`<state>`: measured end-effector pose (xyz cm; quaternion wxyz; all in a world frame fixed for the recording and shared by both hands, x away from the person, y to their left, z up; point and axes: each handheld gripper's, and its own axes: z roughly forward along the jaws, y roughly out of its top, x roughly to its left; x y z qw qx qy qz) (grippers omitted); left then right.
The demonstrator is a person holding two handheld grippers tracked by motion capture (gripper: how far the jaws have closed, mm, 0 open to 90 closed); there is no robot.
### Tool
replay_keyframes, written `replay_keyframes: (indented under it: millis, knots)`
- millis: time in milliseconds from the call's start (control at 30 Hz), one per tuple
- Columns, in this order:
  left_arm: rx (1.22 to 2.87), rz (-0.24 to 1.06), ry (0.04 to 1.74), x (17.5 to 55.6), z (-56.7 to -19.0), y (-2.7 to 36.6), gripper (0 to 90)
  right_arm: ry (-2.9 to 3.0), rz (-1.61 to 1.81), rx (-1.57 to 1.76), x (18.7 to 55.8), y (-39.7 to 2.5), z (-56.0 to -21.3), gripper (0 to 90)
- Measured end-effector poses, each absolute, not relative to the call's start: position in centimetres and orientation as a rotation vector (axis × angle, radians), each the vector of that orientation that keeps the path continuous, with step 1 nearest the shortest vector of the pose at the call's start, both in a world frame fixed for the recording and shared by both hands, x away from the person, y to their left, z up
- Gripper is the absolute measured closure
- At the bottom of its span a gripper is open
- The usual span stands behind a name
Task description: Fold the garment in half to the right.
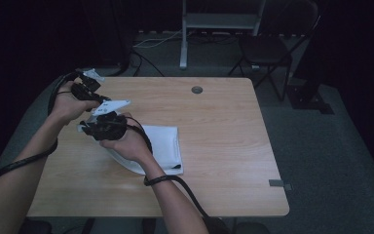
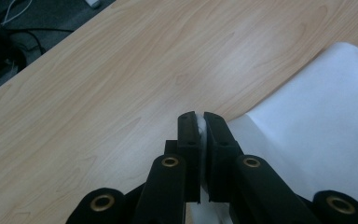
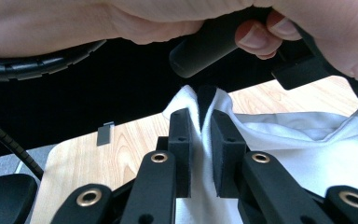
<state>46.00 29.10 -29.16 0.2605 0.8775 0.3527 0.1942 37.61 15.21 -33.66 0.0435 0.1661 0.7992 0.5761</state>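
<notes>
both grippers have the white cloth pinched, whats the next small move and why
Probably lift both grippers together and draw that edge across toward the far side to fold it. The left gripper and right gripper each have their jaws closed on the white cloth, close together at its left edge, while the rest lies flat on the table.

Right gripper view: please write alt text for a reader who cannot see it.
The right gripper pinches a fold of white cloth between its two black jaws. Above, the person's other hand holds a black handle, with the wooden table behind.
</notes>
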Motion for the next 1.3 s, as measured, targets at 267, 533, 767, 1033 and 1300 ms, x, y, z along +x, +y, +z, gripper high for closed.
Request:
replay_keyframes:
  millis: [267,533,767,1033,1300]
  knots:
    - [2.37,0.53,0.937,45.9,-28.7,28.0,86.1,2.423,1.769,0.517,37.3,14.1,-33.3,80.3]
    - [2.358,0.514,0.93,46.0,-28.4,26.8,86.1,2.412,1.771,0.527,37.3,13.0,-33.3,80.3]
    - [2.358,0.502,0.933,46.1,-28.5,25.9,86.1,2.401,1.769,0.542,37.2,12.0,-33.1,80.2]
    - [2.334,0.494,0.94,46.0,-28.2,25.1,86.1,2.385,1.783,0.557,37.3,11.1,-33.1,80.2]
    - [2.328,0.482,0.936,46.1,-28.3,24.5,86.1,2.373,1.783,0.567,37.1,10.0,-33.0,80.1]
